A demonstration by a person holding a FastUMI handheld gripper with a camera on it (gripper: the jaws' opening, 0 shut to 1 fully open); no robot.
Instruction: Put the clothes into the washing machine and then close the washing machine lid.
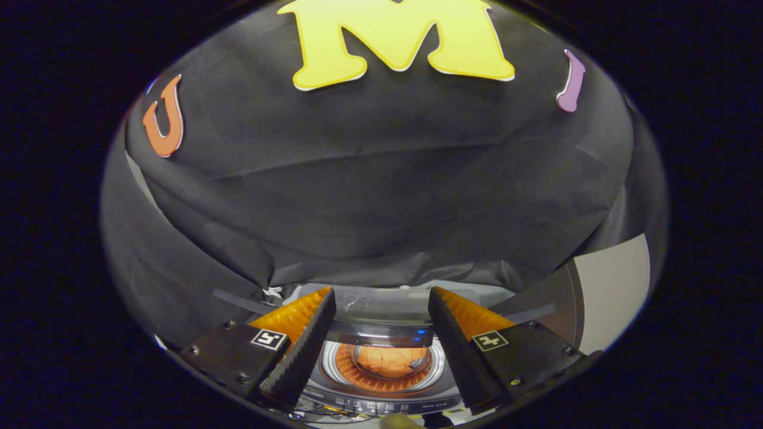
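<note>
A small grey top-loading washing machine (381, 399) stands below and just ahead of my fingers, with its round drum open to view. An orange piece of clothing (390, 360) lies inside the drum. The machine's clear lid (381, 307) stands raised at the back, between the fingertips and the black cloth wall. My gripper (381, 295) hovers above the machine, open, with a wide gap and nothing between its fingers.
Black cloth wall (381, 196) hangs close behind the machine. A pale panel (614, 286) stands to the right of the right finger. Cables and a control strip (369, 408) run along the machine's near edge.
</note>
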